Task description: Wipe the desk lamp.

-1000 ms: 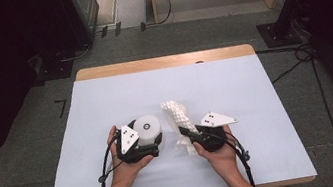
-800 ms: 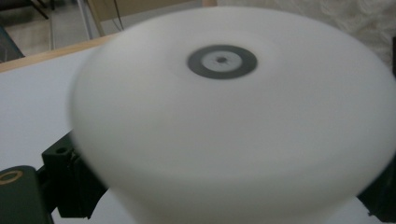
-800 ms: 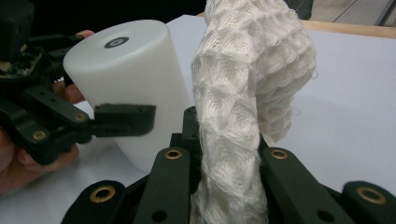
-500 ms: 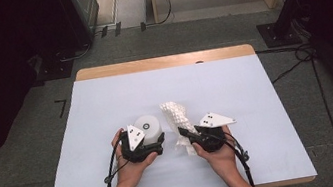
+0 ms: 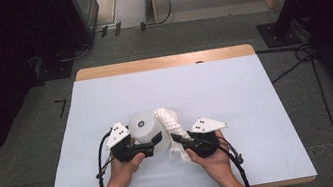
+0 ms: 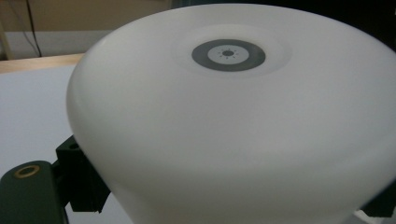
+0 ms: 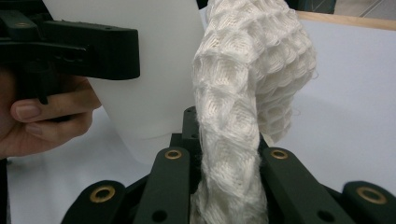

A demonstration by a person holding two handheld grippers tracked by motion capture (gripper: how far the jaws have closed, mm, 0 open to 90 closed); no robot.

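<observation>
Looking down from the high view, I see my left hand-held gripper [image 5: 157, 139] clamped on the rim of the smooth white plastic bowl [image 5: 145, 127], which is turned bottom-up and tipped off the white surface [image 5: 234, 88]. Its jaws have just been closing on that rim. My right hand-held gripper [image 5: 177, 138] is pinched shut on the bumpy white knitted cloth [image 5: 168, 122], which touches the bowl's side.

From the left gripper view, the bowl's round bottom with its grey ring [image 6: 228, 54] faces me. I think I should keep it tipped and steady.

From the right gripper view, the cloth [image 7: 247, 93] stands up from my jaws, just beside the bowl wall [image 7: 154, 70]. I should rub softly in slow circles, and keep my grip firm so the bowl does not slip.
</observation>
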